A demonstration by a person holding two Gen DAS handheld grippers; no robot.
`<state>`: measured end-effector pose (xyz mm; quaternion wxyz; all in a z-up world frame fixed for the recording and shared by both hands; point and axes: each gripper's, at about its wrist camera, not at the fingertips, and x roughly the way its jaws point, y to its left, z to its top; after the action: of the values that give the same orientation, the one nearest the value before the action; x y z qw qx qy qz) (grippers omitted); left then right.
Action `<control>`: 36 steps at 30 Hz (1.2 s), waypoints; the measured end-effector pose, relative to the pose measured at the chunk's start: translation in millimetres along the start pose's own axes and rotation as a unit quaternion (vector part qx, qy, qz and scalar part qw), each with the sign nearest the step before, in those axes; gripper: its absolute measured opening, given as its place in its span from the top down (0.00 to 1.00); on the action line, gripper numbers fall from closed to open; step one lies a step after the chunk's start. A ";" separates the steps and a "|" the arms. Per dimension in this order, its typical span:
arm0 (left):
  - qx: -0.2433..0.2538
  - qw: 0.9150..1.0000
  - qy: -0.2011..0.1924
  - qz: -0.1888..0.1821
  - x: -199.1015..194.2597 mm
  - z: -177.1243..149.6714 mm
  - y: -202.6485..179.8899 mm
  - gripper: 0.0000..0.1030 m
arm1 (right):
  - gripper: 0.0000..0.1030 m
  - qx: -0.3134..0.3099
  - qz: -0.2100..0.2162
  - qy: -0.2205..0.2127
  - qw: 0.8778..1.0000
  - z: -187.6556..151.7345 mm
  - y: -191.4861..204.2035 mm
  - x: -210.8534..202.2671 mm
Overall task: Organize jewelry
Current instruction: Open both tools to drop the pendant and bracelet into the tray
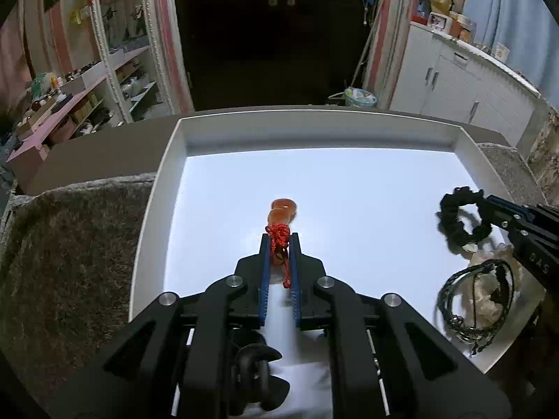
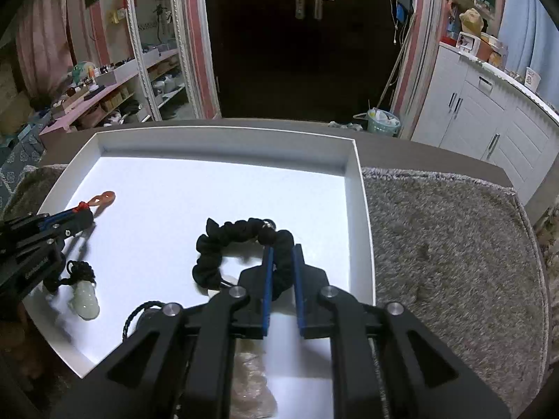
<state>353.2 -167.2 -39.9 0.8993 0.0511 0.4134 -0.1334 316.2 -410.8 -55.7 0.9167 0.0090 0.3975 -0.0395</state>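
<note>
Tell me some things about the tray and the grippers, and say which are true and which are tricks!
1. The left gripper holds an orange pendant on a red cord. True.
2. The right gripper holds a gold ring. False: it is shut on a black scrunchie.
3. The tray is white. True.
4. The pale green pendant lies on the carpet. False: it lies in the tray.
</note>
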 end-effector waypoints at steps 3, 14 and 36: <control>0.009 1.000 0.000 0.000 -0.4 -0.1 -3.4 0.92 | 0.88 0.002 0.003 -0.003 1.000 1.9 -0.1 -1.5; 0.013 1.000 -0.024 0.010 -19.2 4.8 -1.2 0.61 | 0.66 -0.014 0.000 -0.033 0.999 10.9 5.8 -23.5; 0.012 0.997 -0.064 0.029 -170.2 -110.2 34.1 0.36 | 0.59 -0.063 -0.038 -0.115 0.991 -103.5 -42.1 -171.4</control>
<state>176.4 -78.6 16.3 0.9268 0.0652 0.3516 -0.1148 120.8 -436.6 -0.8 0.9529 -0.0685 0.2911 -0.0500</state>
